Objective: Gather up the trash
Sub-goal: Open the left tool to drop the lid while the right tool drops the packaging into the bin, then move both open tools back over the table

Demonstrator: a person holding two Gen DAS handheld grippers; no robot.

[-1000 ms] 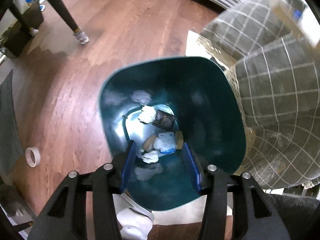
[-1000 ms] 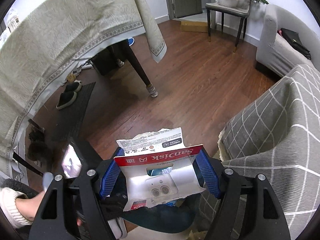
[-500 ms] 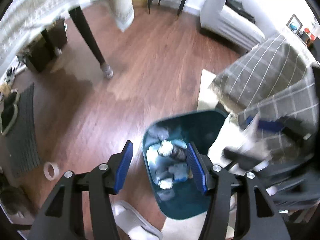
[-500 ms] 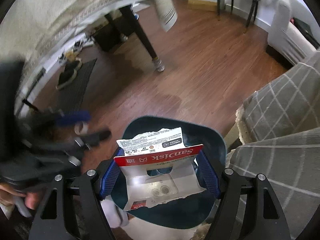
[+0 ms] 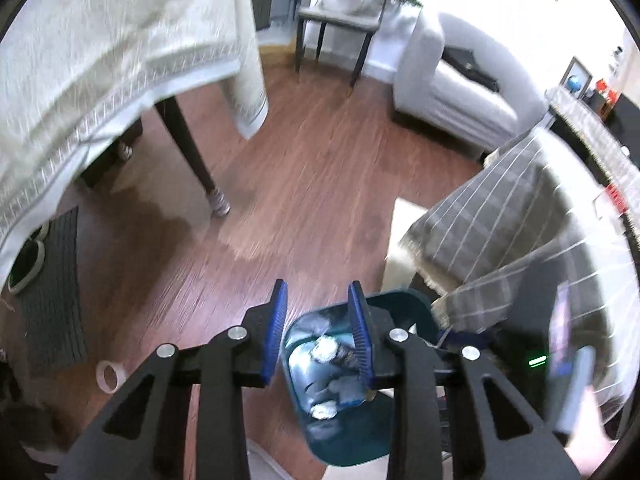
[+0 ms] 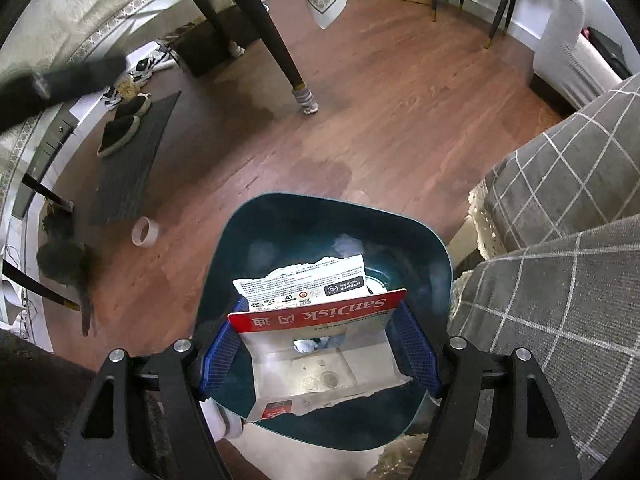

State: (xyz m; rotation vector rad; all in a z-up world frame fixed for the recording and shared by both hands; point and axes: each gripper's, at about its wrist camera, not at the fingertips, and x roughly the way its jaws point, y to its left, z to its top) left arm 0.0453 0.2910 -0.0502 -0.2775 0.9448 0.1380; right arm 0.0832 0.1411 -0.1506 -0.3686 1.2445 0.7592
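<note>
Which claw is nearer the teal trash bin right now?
Right. The right claw hangs just above the teal trash bin, holding a torn SanDisk package; the left claw, empty, sits higher.

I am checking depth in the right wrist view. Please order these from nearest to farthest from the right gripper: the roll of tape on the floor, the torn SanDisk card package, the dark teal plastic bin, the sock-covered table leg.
1. Torn SanDisk card package, between the right gripper pads.
2. Dark teal plastic bin, directly below.
3. Roll of tape, on the floor, left.
4. Sock-covered table leg, farther up the floor.
</note>
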